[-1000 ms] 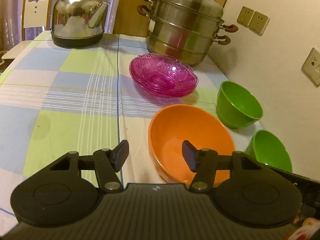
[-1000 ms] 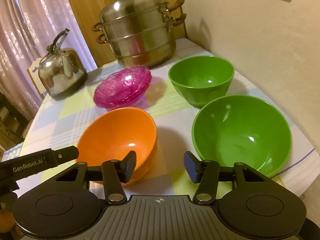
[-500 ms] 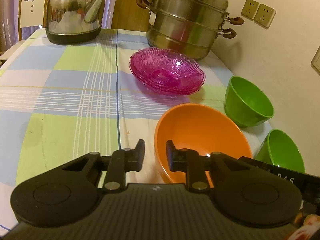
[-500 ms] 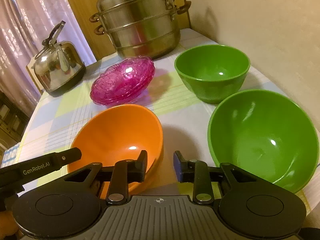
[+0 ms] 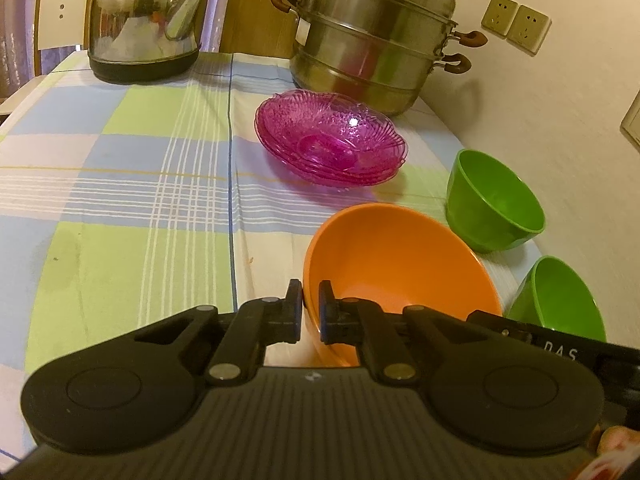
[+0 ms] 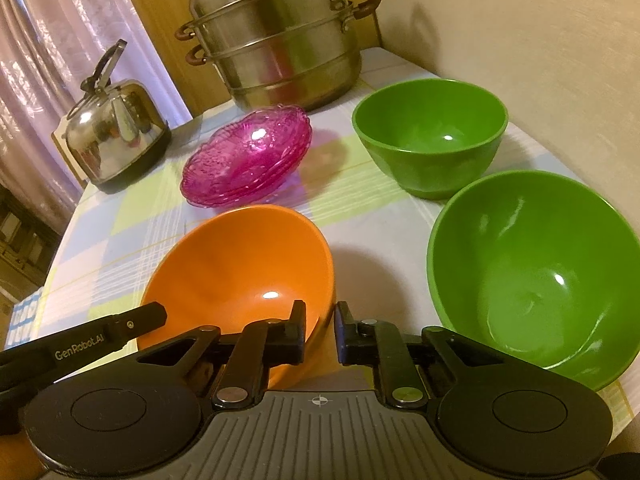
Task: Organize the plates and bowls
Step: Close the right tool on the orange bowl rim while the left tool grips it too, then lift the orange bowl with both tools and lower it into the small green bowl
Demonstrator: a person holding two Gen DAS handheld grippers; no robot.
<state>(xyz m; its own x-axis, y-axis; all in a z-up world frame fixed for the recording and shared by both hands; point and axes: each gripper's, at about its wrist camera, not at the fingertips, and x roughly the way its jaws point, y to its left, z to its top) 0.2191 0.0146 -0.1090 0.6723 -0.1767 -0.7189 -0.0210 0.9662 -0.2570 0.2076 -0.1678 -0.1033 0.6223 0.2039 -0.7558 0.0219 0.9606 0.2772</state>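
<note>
The orange bowl (image 5: 400, 264) sits tilted on the checked table (image 5: 120, 184), its near rim caught between the pads of both claws; the left claw (image 5: 310, 308) has just clenched on the rim's left part, and the right claw (image 6: 320, 330) has been closing on the right part, gripping it. Both claws point steeply down at the table from the near edge; the left claw's arm (image 6: 80, 344) crosses the right view's lower left. Two green bowls (image 6: 430, 136) (image 6: 532, 272) stand to the right, stacked pink plates (image 5: 332, 140) behind; the orange bowl's base is hidden by the claws.
</note>
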